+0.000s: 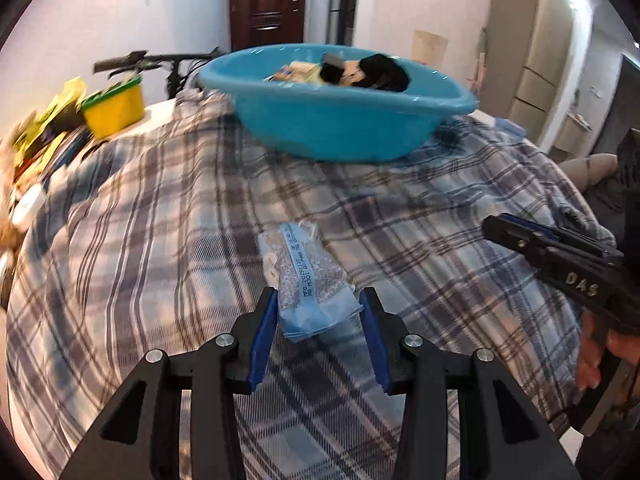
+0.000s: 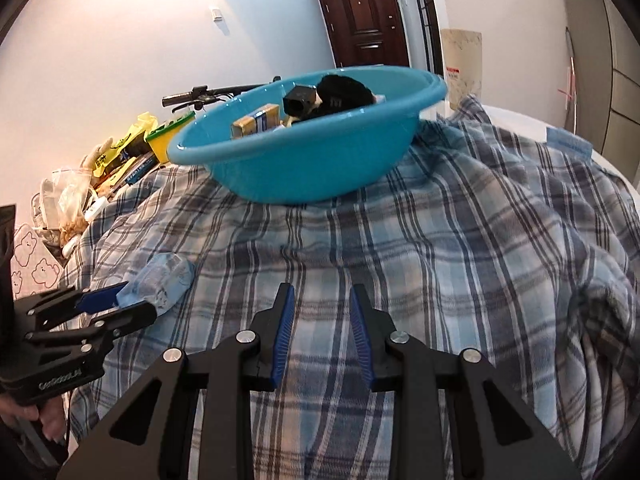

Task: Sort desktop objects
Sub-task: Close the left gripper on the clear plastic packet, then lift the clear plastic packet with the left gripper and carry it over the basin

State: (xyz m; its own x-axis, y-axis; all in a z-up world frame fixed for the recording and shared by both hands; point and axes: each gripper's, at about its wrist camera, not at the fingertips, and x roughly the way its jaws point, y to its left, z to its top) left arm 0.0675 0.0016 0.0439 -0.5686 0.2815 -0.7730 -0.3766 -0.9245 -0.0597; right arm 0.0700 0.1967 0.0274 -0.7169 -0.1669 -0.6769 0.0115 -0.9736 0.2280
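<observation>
A clear and blue plastic packet [image 1: 308,280] lies on the plaid cloth [image 1: 160,240]. My left gripper [image 1: 320,300] is open with its blue pads on either side of the packet's near end; I cannot tell if they touch it. It also shows in the right wrist view [image 2: 116,304], with the packet [image 2: 164,276] at its tips. My right gripper [image 2: 320,300] is open and empty over bare cloth [image 2: 460,260]; it shows at the right edge of the left view [image 1: 496,226]. A blue basin [image 1: 340,120] [image 2: 312,152] at the back holds a yellow box [image 2: 256,120] and black items [image 2: 340,94].
A yellow tub [image 1: 116,108] and a pile of bags and small packets [image 2: 104,168] lie along the left edge. A blue packet [image 2: 568,144] lies at the far right of the cloth. A wooden door [image 2: 360,16] and bike handlebars [image 2: 208,94] stand behind.
</observation>
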